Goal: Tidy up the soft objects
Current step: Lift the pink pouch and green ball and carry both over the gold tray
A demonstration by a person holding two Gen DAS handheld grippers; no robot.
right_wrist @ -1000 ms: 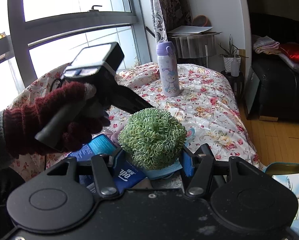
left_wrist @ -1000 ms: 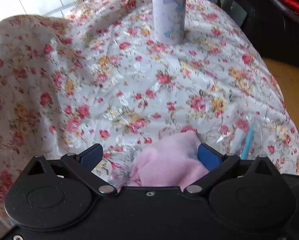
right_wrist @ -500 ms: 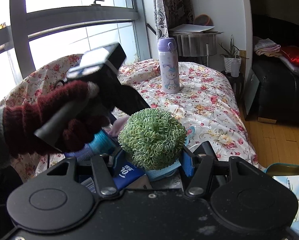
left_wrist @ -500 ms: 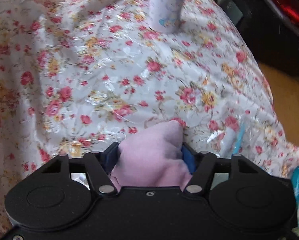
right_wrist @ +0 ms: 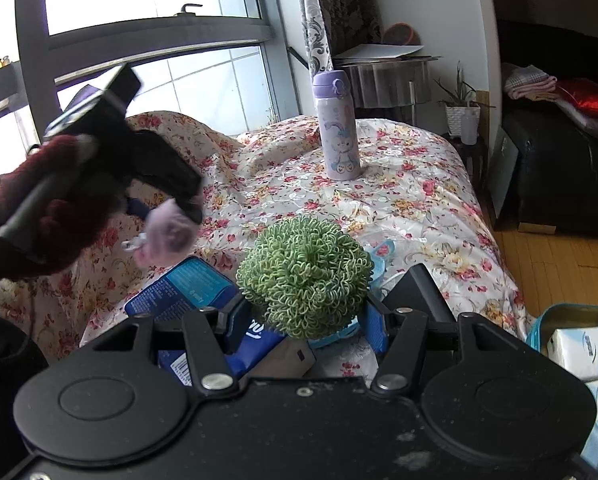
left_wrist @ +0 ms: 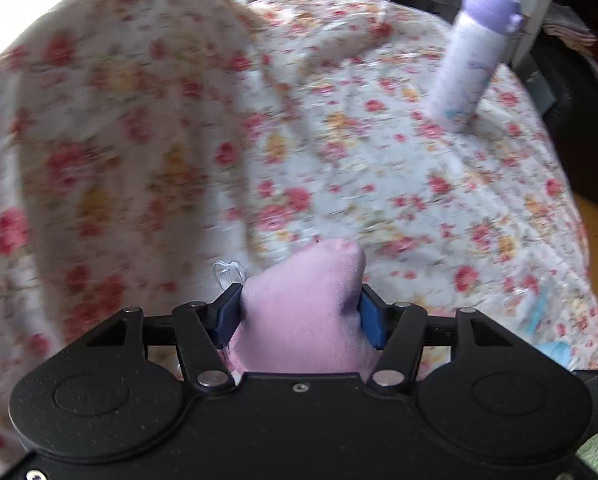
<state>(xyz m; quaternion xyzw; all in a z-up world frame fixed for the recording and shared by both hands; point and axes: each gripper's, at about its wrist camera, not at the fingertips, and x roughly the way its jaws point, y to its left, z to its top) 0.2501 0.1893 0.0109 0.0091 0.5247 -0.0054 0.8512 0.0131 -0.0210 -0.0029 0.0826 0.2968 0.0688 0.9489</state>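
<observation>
Floral-covered table by a bright window, both grippers loaded with soft things

Flowered cloth [right_wrist: 399, 200] drapes the whole surface, with a lilac bottle [right_wrist: 336, 128] standing upright toward its far end. Left gripper [left_wrist: 301, 316], held in a dark red knitted glove [right_wrist: 39, 216], has just been closing its jaws and now pinches a pink plush piece [left_wrist: 303, 312] lifted clear of the cloth, a small clear loop hanging beside it. Right gripper [right_wrist: 307, 320] squeezes a curly green ball [right_wrist: 305, 276] between its blue pads, above a blue tissue pack [right_wrist: 187, 292] lying on the cloth; white tissue packs [right_wrist: 583, 348] sit in a container at the lower right
</observation>
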